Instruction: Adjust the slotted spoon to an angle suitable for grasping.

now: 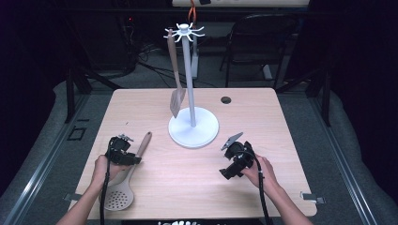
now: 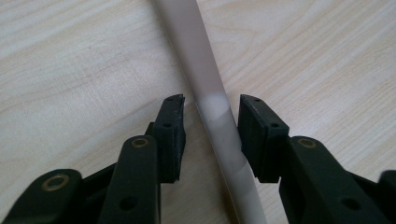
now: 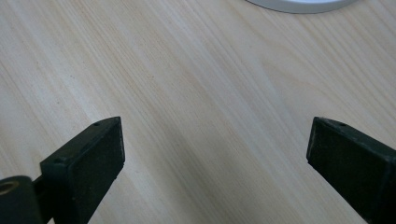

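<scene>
One flat wooden turner (image 1: 177, 101) hangs racked; my left tongs (image 2: 210, 135) straddle the beige slotted spoon (image 1: 123, 185) at seven o'clock, ungripped; right tongs (image 3: 215, 154) spread empty.

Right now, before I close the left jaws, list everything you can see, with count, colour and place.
Slotted spoon: one, beige, lying at the table's near left; its handle runs between the left jaws, a gap on one side.
Spatula: one, beige, hanging from the stand's top hooks.
Utensil stand: one, white, table centre.
Table: one, light wood.
Chair: one, black, behind the table.
Left gripper: black, over the spoon handle.
Right gripper: black, open over bare table.
</scene>
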Demonstrator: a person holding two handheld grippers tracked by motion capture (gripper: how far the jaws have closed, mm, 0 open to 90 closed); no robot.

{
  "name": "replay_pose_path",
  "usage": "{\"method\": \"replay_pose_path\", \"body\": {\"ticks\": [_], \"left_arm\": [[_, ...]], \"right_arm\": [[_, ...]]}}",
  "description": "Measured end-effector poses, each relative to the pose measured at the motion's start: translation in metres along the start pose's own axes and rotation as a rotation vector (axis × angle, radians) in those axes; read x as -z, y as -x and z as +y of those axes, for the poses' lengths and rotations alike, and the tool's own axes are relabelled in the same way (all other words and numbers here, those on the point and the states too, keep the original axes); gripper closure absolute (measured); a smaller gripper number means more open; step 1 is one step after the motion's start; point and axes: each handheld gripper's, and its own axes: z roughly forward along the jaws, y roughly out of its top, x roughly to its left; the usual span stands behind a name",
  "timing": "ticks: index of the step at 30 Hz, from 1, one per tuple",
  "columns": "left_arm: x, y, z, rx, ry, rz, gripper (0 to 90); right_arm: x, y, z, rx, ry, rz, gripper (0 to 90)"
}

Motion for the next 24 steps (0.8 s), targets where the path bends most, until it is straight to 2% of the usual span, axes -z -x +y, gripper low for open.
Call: {"method": "replay_pose_path", "body": {"ticks": [3, 5, 8, 10, 12, 16, 17, 18, 20, 24], "left_arm": [[-0.001, 0.004, 0.002, -0.035, -0.013, 0.031, 65.0], [-0.001, 0.004, 0.003, -0.041, -0.015, 0.017, 65.6], [-0.001, 0.005, 0.005, -0.093, -0.018, -0.027, 65.9], [-0.001, 0.005, 0.006, -0.125, -0.035, -0.016, 65.8], [-0.001, 0.004, 0.006, -0.134, -0.048, -0.021, 66.0], [0.001, 0.001, 0.004, -0.087, -0.052, -0.021, 65.7], [0.001, 0.001, 0.005, -0.072, -0.059, -0.022, 62.8], [0.002, 0.002, 0.005, -0.058, -0.058, -0.012, 56.1], [0.003, 0.005, 0.008, -0.027, -0.062, 0.008, 52.0], [0.001, 0.011, 0.012, 0.002, -0.07, 0.043, 51.3]], "right_arm": [[0.0, 0.0, 0.0, 0.0, 0.0, 0.001, 3.7], [0.0, 0.0, 0.0, -0.002, 0.002, -0.002, 3.8], [0.0, 0.0, 0.0, -0.002, 0.003, 0.0, 3.8], [0.001, 0.0, -0.001, -0.004, 0.002, 0.0, 3.8], [0.001, 0.0, -0.001, -0.008, 0.0, -0.001, 3.8], [0.001, 0.001, -0.001, 0.0, -0.008, -0.002, 3.9], [0.0, 0.001, -0.001, -0.001, -0.006, -0.002, 3.9], [0.0, 0.001, 0.0, 0.005, -0.005, 0.001, 3.8], [0.0, 0.0, 0.0, 0.004, -0.003, 0.0, 3.9], [0.0, 0.0, 0.0, 0.006, -0.008, -0.001, 3.9]]}}
